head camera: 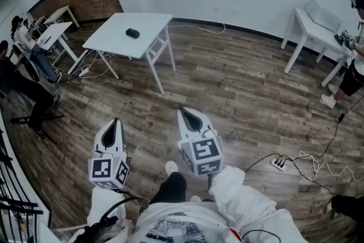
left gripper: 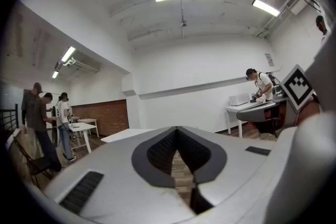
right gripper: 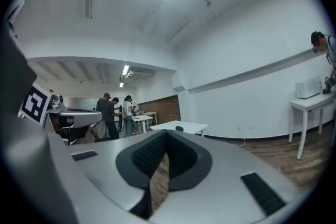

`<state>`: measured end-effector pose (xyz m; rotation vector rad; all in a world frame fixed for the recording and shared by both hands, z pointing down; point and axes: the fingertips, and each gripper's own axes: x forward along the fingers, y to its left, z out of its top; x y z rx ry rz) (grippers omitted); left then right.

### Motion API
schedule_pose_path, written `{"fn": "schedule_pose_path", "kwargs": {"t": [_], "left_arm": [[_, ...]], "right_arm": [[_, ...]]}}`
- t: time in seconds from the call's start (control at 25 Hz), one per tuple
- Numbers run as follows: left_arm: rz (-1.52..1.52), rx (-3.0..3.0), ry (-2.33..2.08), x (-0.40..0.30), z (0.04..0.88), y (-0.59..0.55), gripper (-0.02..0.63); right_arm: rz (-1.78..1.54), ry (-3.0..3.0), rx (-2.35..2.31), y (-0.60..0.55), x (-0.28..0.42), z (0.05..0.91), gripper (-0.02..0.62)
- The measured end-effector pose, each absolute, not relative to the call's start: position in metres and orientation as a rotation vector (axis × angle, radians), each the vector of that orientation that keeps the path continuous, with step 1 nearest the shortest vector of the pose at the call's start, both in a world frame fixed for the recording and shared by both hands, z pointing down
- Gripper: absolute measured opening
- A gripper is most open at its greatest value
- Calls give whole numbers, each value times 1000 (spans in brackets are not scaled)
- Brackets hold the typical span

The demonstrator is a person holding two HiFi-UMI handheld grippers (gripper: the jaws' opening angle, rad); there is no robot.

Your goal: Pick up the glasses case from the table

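Observation:
The glasses case (head camera: 132,33), a small dark oval, lies on a white table (head camera: 148,23) across the room; in the right gripper view the case (right gripper: 180,128) shows as a tiny dark lump on the far table (right gripper: 186,125). Both grippers are held level over the wooden floor, well short of that table. My left gripper (head camera: 116,121) (left gripper: 177,131) is shut with nothing between its jaws. My right gripper (head camera: 183,112) (right gripper: 167,134) is shut and empty too. In the left gripper view the table (left gripper: 123,135) shows beyond the jaws, and the case is not visible.
Open wooden floor (head camera: 227,88) lies between me and the table. More white tables with people (head camera: 25,37) stand at the far left. Another white table (head camera: 318,28) and a person (head camera: 355,65) are at the right. A power strip (head camera: 278,164) with cables lies on the floor.

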<state>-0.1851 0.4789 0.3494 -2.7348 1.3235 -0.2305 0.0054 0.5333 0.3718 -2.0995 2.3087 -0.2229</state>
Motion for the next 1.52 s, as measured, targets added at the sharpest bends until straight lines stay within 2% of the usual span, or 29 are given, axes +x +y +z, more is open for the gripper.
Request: {"fn": "schedule_pose_path", "kwargs": {"t": [0.28, 0.52, 0.72, 1.08, 1.52], "left_arm": [[-193, -2749, 1296, -165, 362, 373, 21], [-187, -2754, 1310, -144, 371, 228, 21], [-187, -2736, 1358, -149, 364, 129, 21], [-209, -2723, 1425, -149, 368, 31, 21], [-264, -2674, 1515, -111, 382, -125, 22]], "right_arm": [[-185, 2326, -2114, 433, 16, 385, -3], [-182, 2319, -2177, 287, 43, 386, -3], [-173, 2356, -2137, 185, 39, 373, -3], [-192, 2396, -2103, 77, 49, 373, -3], [-217, 2440, -2004, -98, 90, 392, -3]]}}
